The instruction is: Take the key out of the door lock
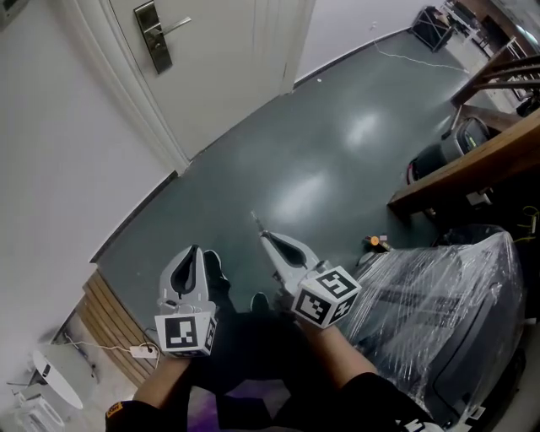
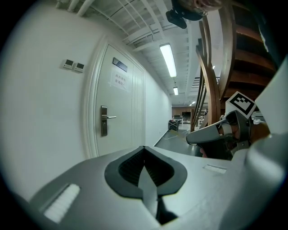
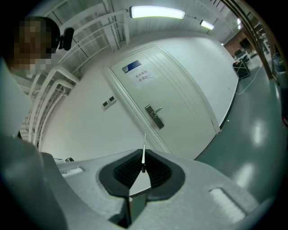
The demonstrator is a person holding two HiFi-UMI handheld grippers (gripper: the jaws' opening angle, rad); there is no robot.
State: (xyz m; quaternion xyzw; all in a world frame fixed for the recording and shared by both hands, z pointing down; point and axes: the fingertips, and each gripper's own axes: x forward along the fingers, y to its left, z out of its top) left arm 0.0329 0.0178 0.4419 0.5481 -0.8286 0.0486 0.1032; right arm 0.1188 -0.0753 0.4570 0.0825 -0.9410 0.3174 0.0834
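A: Item one: left claw (image 2: pixel 145 167), pressed together, empty; item two: right claw (image 3: pixel 143 170), clamped on the key (image 3: pixel 143 152), blade upright, well clear of the door lock (image 3: pixel 155 117).
B: Handling: likely extraction done; hold pinch firm, blade untilted.

Glossy dark green floor (image 1: pixel 321 169) spreads ahead of my right hand-held gripper (image 1: pixel 267 240), meeting a white wall (image 1: pixel 51 169) to its left. A wooden staircase (image 1: pixel 472 164) rises on its right, and a strip light (image 3: pixel 157 12) glows overhead.
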